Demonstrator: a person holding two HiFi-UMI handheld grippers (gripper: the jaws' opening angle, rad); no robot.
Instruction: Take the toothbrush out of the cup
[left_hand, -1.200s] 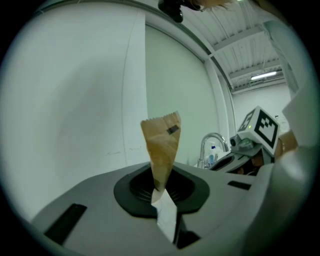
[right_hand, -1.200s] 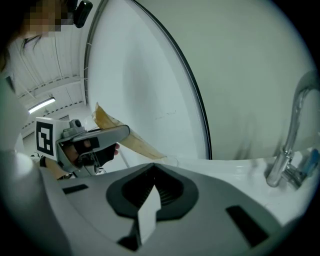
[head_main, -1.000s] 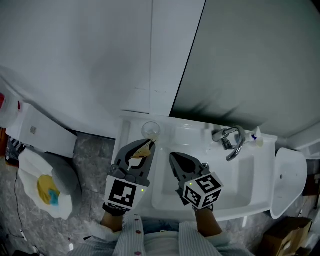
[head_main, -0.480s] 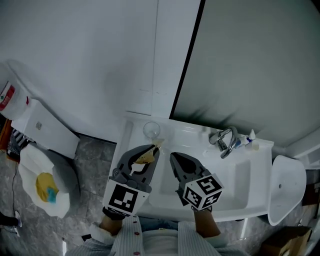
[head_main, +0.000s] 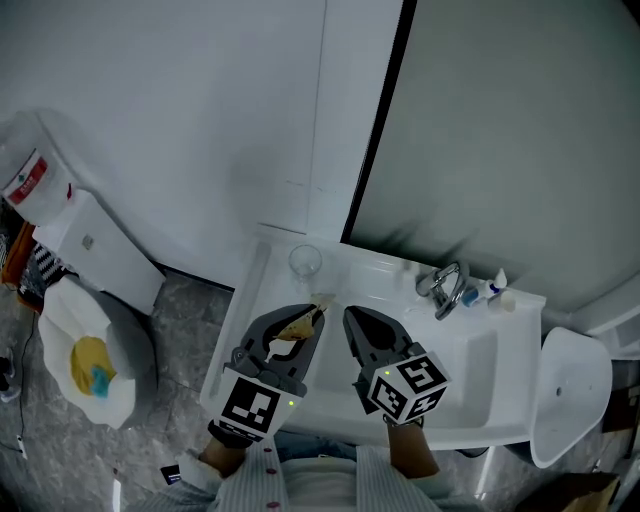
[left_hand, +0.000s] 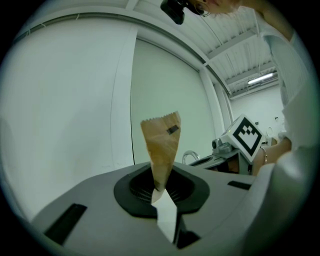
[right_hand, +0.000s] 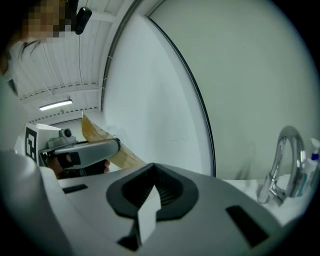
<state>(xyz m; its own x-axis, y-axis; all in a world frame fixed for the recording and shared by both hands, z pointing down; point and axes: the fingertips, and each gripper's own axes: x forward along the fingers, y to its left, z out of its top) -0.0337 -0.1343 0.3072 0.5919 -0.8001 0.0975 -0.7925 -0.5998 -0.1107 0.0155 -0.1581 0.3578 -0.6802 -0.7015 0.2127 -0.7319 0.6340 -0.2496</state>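
Observation:
My left gripper (head_main: 317, 314) is shut on a flat brown paper packet (left_hand: 161, 145) with a serrated top edge, which stands up out of the jaws in the left gripper view. The same packet (head_main: 296, 324) shows yellowish between the left jaws in the head view. A clear glass cup (head_main: 305, 262) stands on the back left corner of the white sink (head_main: 470, 360), a short way beyond the packet's tip, and looks empty. Beside the left one, my right gripper (head_main: 352, 320) hangs over the basin, shut with nothing in it. The right gripper view shows the left gripper and its packet (right_hand: 107, 142) at the left.
A chrome faucet (head_main: 445, 288) and small bottles (head_main: 497, 290) stand at the sink's back right. A toilet (head_main: 90, 360) with something yellow in the bowl is at the left, and a white lidded bin (head_main: 570, 385) at the right. A white wall and a grey panel rise behind.
Both grippers have drawn back from the cup toward the person and risen a little. The left one keeps the paper packet, whose tip is now farther from the cup.

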